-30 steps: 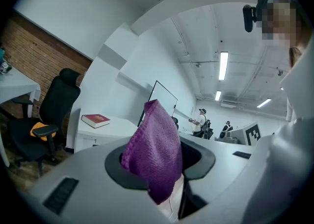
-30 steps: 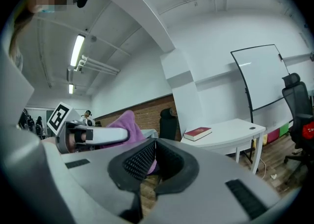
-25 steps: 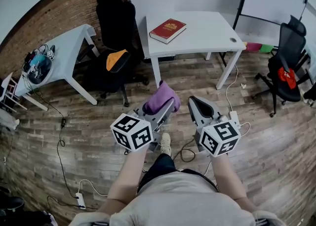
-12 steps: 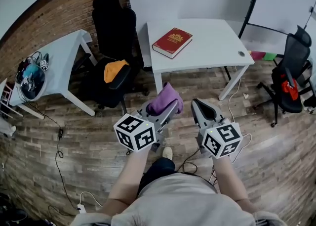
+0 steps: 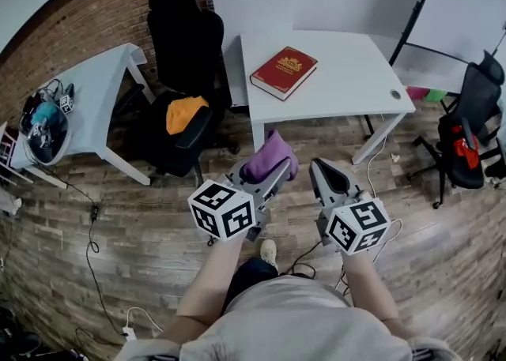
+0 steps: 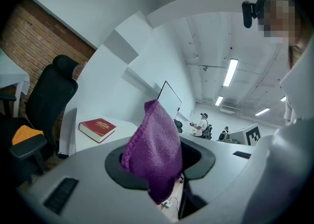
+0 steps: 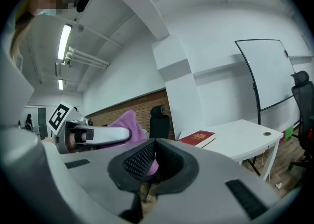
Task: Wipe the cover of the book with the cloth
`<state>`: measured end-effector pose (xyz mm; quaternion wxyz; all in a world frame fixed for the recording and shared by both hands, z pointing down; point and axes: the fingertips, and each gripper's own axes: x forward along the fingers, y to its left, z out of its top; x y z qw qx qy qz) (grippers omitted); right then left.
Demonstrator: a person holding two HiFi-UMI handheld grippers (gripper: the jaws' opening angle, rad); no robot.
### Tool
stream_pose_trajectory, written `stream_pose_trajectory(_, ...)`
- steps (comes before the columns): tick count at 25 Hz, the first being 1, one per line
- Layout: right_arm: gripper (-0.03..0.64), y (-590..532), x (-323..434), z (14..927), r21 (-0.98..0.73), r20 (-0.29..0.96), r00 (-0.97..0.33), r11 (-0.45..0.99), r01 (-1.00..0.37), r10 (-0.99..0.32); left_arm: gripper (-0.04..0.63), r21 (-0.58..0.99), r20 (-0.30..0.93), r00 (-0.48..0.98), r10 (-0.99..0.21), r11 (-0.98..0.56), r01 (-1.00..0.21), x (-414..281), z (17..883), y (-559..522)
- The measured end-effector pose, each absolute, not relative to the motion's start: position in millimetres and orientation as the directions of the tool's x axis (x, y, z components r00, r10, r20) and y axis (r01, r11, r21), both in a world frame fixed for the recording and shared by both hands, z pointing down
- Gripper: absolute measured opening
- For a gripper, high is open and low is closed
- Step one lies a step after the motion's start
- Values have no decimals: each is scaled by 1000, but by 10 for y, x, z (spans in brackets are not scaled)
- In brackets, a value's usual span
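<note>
A red hardcover book [image 5: 284, 72] with a gold emblem lies on the white table [image 5: 352, 67], towards its left side; it also shows in the left gripper view as the book [image 6: 97, 129] and in the right gripper view as the book [image 7: 197, 138]. My left gripper [image 5: 274, 170] is shut on a purple cloth [image 5: 270, 157], which bunches up out of the jaws as the cloth [image 6: 153, 152]. My right gripper [image 5: 322, 171] is shut with nothing in it. Both grippers are held in the air in front of the table, short of its near edge.
A black office chair [image 5: 180, 75] with an orange item [image 5: 183, 111] on its seat stands left of the table. A second white table [image 5: 87, 95] with cables is further left. Another black chair [image 5: 473, 134] and a whiteboard stand [image 5: 415, 12] are at the right. Cables cross the wooden floor.
The table and book have come nearer and sit lower in the head view, with both grippers carried forward towards them. The cloth stays held in the left gripper.
</note>
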<state>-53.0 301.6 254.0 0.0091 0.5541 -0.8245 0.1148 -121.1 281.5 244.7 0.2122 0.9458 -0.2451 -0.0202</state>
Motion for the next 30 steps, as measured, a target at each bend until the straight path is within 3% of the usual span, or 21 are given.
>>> stream_pose_trajectory(10, 23, 2933, -399, 2537, -182, 147, -380, 353, -918, -913, 153, 455, 42, 885, -464, -779, -431, -1130, 2451, 2729)
stream_pose_trajectory(30, 23, 2107, -204, 2583, -254, 88, -321, 291, -923, -943, 155, 386, 84, 910, -407, -828, -406, -1029, 2521, 1888)
